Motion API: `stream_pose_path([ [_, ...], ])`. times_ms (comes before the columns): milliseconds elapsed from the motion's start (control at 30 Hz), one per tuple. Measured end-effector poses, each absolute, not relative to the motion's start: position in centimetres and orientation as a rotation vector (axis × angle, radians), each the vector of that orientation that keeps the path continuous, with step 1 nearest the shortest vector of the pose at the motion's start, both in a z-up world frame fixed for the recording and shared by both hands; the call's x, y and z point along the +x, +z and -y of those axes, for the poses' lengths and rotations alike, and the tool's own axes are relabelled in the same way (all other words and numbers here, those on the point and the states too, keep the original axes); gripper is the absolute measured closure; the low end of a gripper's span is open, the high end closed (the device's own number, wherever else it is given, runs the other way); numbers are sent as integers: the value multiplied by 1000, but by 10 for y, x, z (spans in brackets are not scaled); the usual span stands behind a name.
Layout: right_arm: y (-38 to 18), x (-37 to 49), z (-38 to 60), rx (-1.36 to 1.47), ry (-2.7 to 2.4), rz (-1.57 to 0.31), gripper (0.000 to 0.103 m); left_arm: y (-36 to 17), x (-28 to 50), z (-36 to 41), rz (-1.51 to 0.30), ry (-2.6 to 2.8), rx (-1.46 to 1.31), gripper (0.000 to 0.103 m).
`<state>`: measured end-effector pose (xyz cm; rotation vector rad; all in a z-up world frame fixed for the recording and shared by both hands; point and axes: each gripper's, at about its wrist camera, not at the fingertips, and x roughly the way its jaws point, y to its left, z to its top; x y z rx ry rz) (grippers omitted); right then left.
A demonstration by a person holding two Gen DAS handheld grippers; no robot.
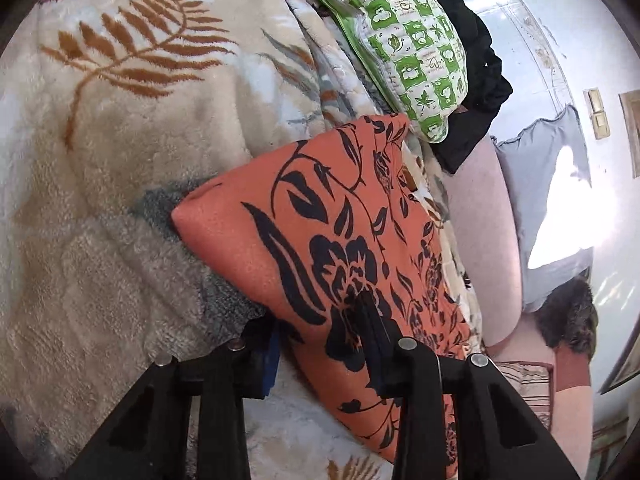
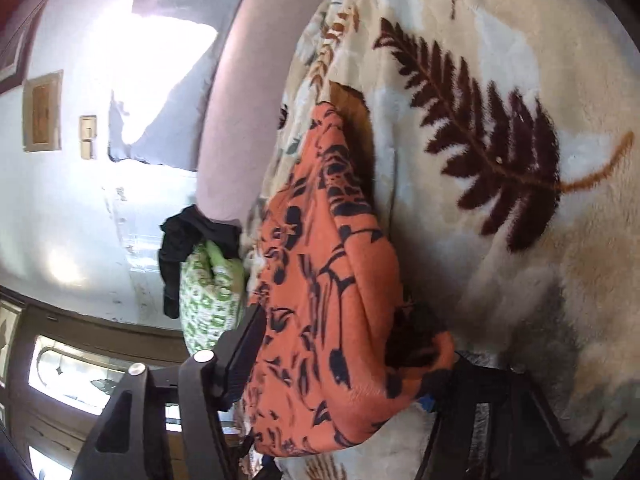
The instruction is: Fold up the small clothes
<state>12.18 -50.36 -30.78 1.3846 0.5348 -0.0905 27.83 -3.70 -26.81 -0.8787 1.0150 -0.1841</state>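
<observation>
An orange cloth with a black flower print [image 1: 320,240] lies on a cream fern-patterned blanket [image 1: 120,140]. In the left wrist view my left gripper [image 1: 320,344] stands wide open, with one finger [image 1: 370,340] on top of the cloth's near part and the other finger [image 1: 264,360] beside its left edge on the blanket. In the right wrist view the same cloth [image 2: 320,300] is bunched between the fingers of my right gripper [image 2: 344,364]. The jaws are apart with the cloth's near end between them; the right finger is mostly hidden under the cloth.
A green-and-white checked cloth [image 1: 404,40] and a black garment [image 1: 476,72] lie at the blanket's far edge; both also show in the right wrist view [image 2: 208,296]. A pink cushion [image 1: 484,232] and a grey pillow [image 1: 548,184] lie beside the wall.
</observation>
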Motion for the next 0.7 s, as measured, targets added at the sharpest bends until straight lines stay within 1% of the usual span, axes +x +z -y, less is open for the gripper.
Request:
stream_pose_path([
  [33,-308,123,504,1384,-97,-542,39,-270,280,37,-1016,-182,-885,54],
  [67,-307,124,505,1379,-104,-550,39,-271,282,38,-1010,-189,-899,51],
  [133,-305,128,502,1340,-115,-567,39,-270,288,40,-999,-202,-897,41],
  [167,-303,133,499,1304,-121,-586,39,-269,288,41,-991,-211,-878,41],
  [200,-300,135,496,1256,-132,-602,42,-267,291,44,-980,-216,-850,41],
  [233,-298,137,494,1209,-148,-615,57,-267,290,43,-964,-217,-839,45],
  [267,-297,139,492,1175,-160,-622,73,-266,289,42,-941,-217,-843,58],
  [300,-297,138,491,1171,-169,-616,73,-265,290,42,-924,-223,-840,78],
  [433,-274,137,482,1061,-180,-585,76,-262,289,46,-912,-231,-798,85],
  [600,-253,125,482,1034,-177,-535,76,-244,272,47,-888,-264,-779,86],
  [700,-246,111,484,1020,-198,-530,76,-232,248,45,-873,-271,-726,86],
])
